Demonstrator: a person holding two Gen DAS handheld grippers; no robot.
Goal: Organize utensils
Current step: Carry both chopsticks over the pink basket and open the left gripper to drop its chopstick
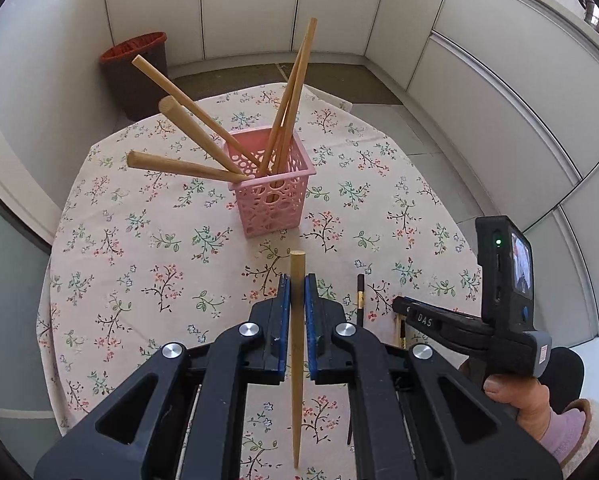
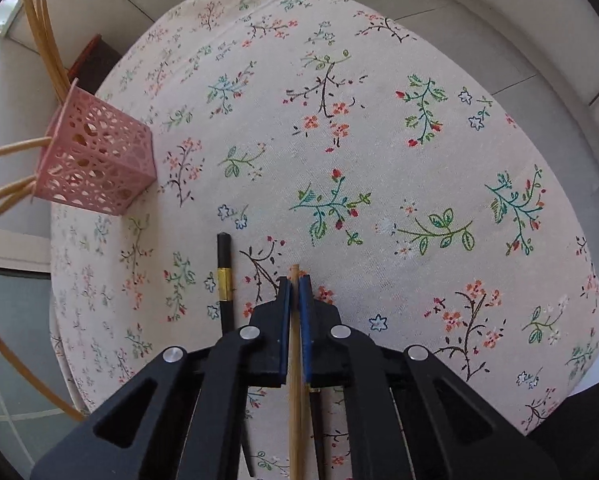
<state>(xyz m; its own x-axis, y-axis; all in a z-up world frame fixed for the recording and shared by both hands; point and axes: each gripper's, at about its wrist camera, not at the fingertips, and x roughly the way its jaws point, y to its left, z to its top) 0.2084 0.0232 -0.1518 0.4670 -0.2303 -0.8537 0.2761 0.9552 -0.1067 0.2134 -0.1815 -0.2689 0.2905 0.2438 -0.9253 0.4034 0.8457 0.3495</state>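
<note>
Pink basket (image 1: pixel 269 184) stands mid-table, five sticks in it. My left gripper (image 1: pixel 298 280) is clamped on a chopstick (image 1: pixel 297 360); I'd tip it thin end down over the basket. My right gripper (image 2: pixel 294 282) pinches another stick (image 2: pixel 295 400), low beside a black chopstick (image 2: pixel 224 276).

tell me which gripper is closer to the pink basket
Left. The left gripper sits just short of the pink basket, facing it; the right gripper is farther back, with the basket off to its left.
</note>
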